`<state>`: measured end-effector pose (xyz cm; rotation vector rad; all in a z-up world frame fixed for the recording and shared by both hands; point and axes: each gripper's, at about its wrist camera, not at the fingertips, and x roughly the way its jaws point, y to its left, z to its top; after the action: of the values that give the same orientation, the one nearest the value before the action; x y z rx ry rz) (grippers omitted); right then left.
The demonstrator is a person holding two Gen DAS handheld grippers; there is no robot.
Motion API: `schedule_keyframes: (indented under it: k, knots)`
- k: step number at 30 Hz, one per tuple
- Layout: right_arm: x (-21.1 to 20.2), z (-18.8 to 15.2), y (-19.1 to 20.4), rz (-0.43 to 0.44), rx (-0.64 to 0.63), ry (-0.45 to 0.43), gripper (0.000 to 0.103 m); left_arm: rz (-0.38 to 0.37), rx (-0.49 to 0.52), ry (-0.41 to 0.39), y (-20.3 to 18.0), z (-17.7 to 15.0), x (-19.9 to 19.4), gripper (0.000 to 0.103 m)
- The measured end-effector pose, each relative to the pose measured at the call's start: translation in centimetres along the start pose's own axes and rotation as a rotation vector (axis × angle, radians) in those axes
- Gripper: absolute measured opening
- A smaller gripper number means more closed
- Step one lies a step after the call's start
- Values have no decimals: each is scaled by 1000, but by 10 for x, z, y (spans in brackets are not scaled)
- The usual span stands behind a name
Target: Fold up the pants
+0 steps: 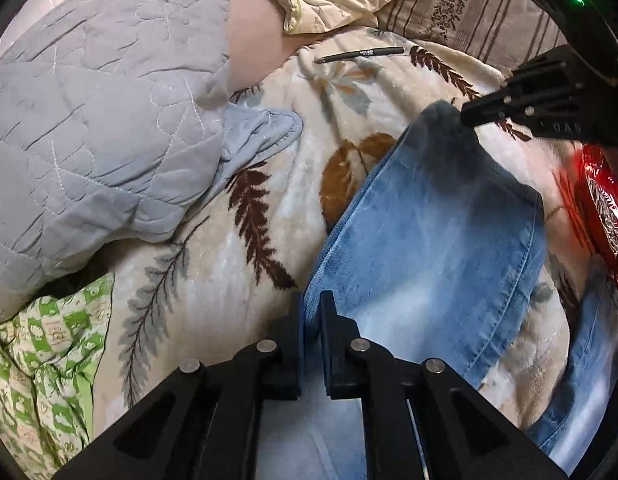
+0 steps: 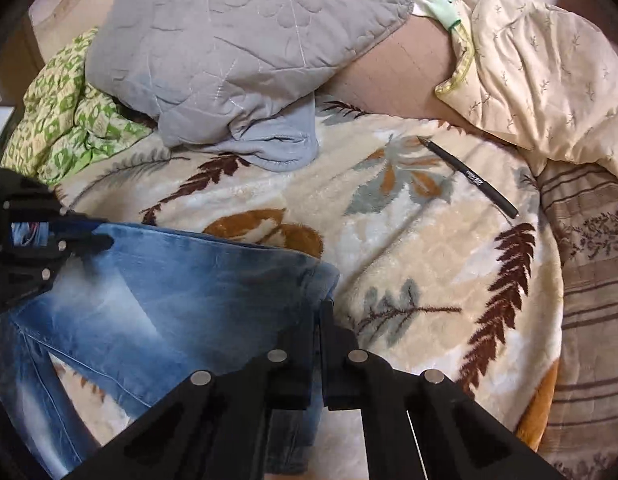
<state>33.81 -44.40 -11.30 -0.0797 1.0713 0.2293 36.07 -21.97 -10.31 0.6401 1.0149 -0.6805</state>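
Pants: blue washed jeans (image 2: 177, 292) lie on the leaf-patterned blanket (image 2: 409, 248) of a bed, towards the near left in the right wrist view, with one end of the denim raised between the two grippers
Left gripper: the left gripper (image 1: 312, 312) has its fingers drawn narrow on the near edge of the denim, with cloth showing in the slit between them, so it reads as pinched on the jeans
Right gripper: the right gripper (image 2: 317, 320) has its fingers nearly together at the right corner of the same end, where the fabric bunches against them, so it too seems clamped on the jeans
Why held so: each gripper takes one corner of the same end, which keeps that edge straight and lets it be carried over the rest of the garment as one flap
Stage: judged as the start of a fold; the end is gripped but not yet laid over
Surroundings: a black pen (image 2: 471, 176) lies on the blanket, far and to the right, well apart from the jeans; a grey quilted pillow (image 2: 237, 40) sits at the far side, with a green patterned cloth (image 2: 69, 108) to its left
Risk: thick denim could slip from so small a pinch
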Motion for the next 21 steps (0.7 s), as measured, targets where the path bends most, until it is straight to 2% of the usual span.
schedule_keyframes:
  k: [4,8,14,16,17,18,19,21]
  knots:
    - [-2,7,-8,22,70,5,3,2,11,-4,-1,-2,0,7]
    - [11,9,-9,-13,55,42,4,-4,5,-10,4,-3,2,7]
    - [40,5,-15,4,68,88,8,-16,4,-5,7,0,20,7]
    - [47,7,-18,16,82,87,19,-23,-3,-6,9,1,24,7]
    - [47,8,-18,25,83,83,47,-26,-5,-7,9,1,25,7]
    - [48,10,-18,34,84,77,87,-27,-6,-9,9,0,26,7]
    - [46,12,-17,34,86,55,94,-28,-6,-11,10,0,26,7]
    - [39,17,-17,33,80,-1,94,-30,-5,-12,9,0,27,7]
